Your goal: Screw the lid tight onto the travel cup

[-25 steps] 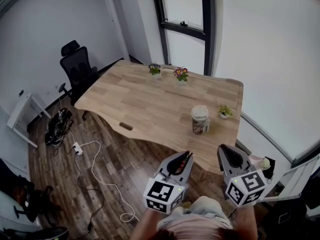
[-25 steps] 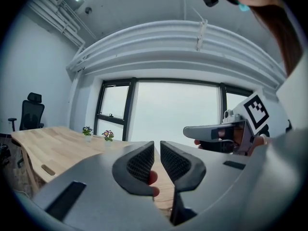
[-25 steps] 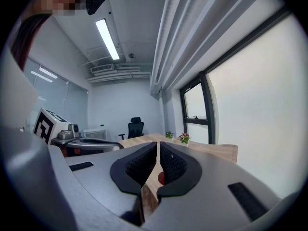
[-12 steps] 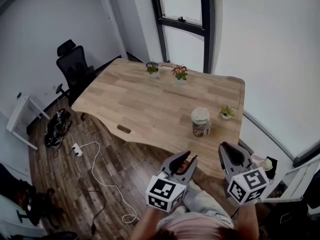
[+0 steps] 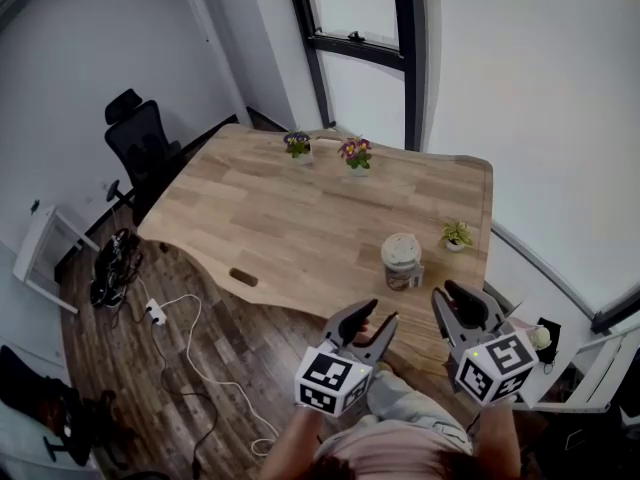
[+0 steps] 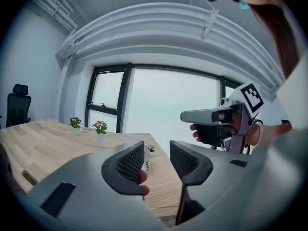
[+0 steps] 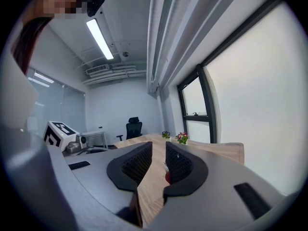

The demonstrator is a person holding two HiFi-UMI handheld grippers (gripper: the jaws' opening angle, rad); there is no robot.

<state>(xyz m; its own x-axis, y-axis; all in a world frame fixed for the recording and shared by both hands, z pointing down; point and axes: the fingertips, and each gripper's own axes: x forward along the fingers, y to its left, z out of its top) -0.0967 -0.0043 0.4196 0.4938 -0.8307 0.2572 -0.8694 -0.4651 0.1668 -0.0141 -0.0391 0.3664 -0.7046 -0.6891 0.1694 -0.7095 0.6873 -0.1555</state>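
One travel cup (image 5: 402,261), three potted plants (image 5: 297,146) (image 5: 354,153) (image 5: 457,235), one chair (image 5: 135,133), two claws (image 5: 378,313) (image 5: 447,292)

**Office fittings around a wooden table**

A wooden table (image 5: 290,208) with a wavy near edge is seen on a dark plank floor (image 5: 215,318). A pot of purple flowers (image 5: 297,145) and a pot of pink flowers (image 5: 355,153) are set near each other at the far edge, below a dark-framed window (image 5: 350,3). A small green plant (image 5: 457,235) is placed by the right edge. A black office chair (image 5: 135,138) is stood at the far left corner. A white power strip (image 5: 155,313) and a white cable (image 5: 205,363) are laid on the floor.
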